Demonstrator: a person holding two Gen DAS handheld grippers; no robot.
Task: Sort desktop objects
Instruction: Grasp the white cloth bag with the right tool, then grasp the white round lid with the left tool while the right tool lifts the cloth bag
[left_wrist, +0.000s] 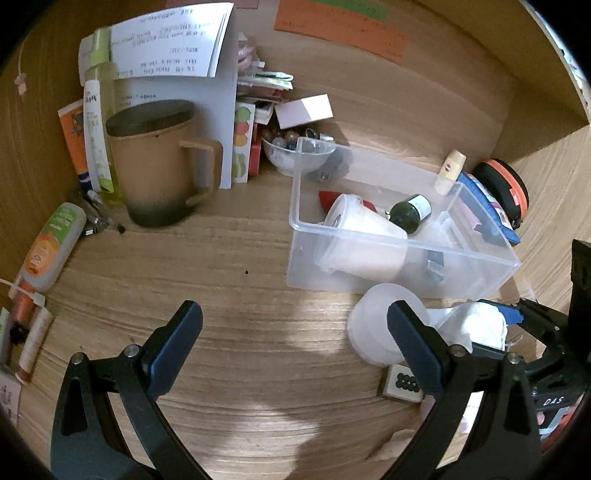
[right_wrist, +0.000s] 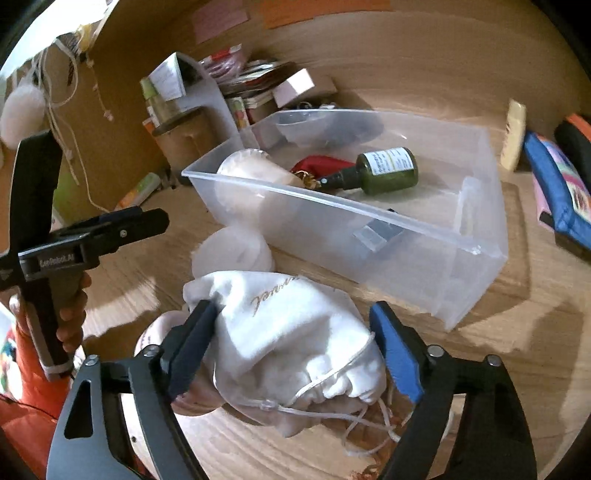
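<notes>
While straddling the white drawstring pouch with the right gripper spread wide and not yet pinching, best to close on the bunched cloth, not the loose cord, then lift over the near wall of the clear bin just behind. Soft, crumpled, gold script on top, lying on the worktop beside a white lid. Left gripper agape, empty.

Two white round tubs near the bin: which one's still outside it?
The squat white tub on the desk, in front of the clear bin by the white pouch. The other tub lies on its side inside the bin.
</notes>
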